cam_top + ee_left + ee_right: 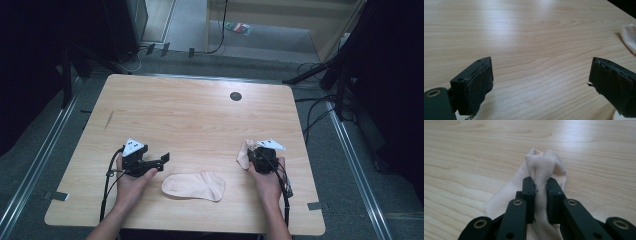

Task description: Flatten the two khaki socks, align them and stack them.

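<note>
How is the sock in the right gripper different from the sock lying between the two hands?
The held sock is bunched and pinched between the shut jaws of the right gripper; the flat sock lies spread out on the table, with no gripper on it. The held sock is lifted at the pinch; the flat sock rests fully down. Both are pale peach.

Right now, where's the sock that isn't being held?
In the high view the loose sock lies flat near the table's front edge, between the open left gripper and the right gripper, which pinches the other sock.
</note>
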Tool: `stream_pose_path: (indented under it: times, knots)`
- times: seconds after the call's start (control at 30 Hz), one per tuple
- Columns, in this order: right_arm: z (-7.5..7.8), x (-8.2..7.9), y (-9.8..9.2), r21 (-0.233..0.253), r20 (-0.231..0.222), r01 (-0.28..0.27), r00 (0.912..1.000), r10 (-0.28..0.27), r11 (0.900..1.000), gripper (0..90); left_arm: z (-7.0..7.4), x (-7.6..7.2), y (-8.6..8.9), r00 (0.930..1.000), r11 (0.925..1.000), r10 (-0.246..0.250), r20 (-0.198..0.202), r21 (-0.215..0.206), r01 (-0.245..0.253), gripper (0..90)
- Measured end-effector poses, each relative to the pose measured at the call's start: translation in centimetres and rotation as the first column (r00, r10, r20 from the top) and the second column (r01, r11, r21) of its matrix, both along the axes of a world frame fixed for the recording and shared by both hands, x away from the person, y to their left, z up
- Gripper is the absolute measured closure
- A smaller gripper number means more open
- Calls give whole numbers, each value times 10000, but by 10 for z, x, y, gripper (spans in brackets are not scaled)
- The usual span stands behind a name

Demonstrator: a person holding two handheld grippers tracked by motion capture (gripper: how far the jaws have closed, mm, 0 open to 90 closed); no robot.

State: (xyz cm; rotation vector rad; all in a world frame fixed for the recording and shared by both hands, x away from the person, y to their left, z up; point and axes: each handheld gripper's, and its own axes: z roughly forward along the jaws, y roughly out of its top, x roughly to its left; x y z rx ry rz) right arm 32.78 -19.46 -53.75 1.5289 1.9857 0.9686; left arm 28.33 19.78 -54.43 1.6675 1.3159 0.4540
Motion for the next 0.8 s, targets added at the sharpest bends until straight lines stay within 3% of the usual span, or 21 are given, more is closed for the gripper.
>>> stream_pose_path:
  times: [0.2,0.33,0.47,0.8]
  knots:
    - [18,-3,13,343,395,-91,9992,78,9994,804,-1,0,-2,10000,10000,-17,-33,81,17,62]
    - [30,-6,30,391,547,-488,9974,466,9980,804,0,0,-3,10000,9997,-42,2,243,42,63]
    - [35,-8,47,632,591,-743,9958,706,9952,804,0,0,-4,10000,9996,-77,1,277,77,63]
    - [39,-5,105,669,527,-1530,9873,1496,9860,803,0,0,-5,10000,9996,-78,24,289,77,64]
